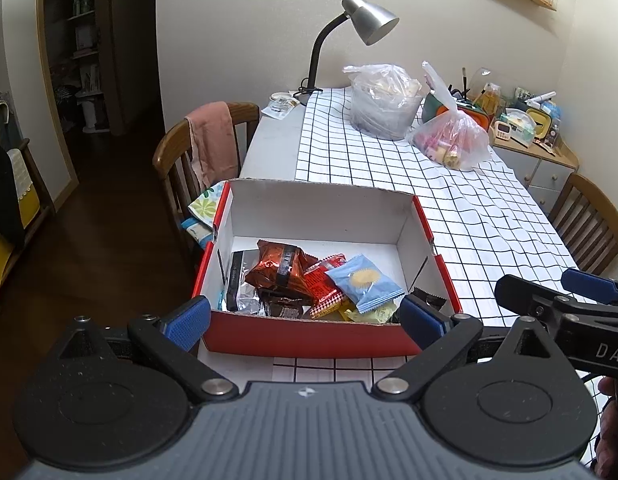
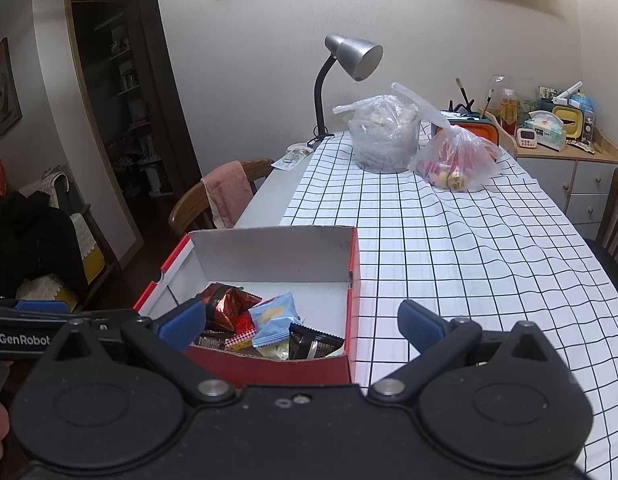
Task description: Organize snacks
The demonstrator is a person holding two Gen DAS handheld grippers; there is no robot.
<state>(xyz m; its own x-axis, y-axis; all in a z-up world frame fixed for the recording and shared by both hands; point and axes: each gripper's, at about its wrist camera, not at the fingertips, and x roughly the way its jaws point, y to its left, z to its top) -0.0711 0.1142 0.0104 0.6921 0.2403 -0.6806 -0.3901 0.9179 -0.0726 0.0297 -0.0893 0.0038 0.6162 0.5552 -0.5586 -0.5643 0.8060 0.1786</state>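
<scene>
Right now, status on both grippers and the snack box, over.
Left gripper open, empty. Right gripper open, empty. Red cardboard box with white interior holds wrapped snacks, light blue packet on top. Nothing blocking the box.

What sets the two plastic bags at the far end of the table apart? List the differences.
The left plastic bag stands taller and wraps a grey tub-like shape; the right plastic bag slumps lower on the tablecloth. The left one shows pale contents, the right one pink, red and yellow items. Both are clear, knotted and far from the red box.

Both wrist views face across the table (image 1: 449,200); both share the red box (image 1: 309,336).
</scene>
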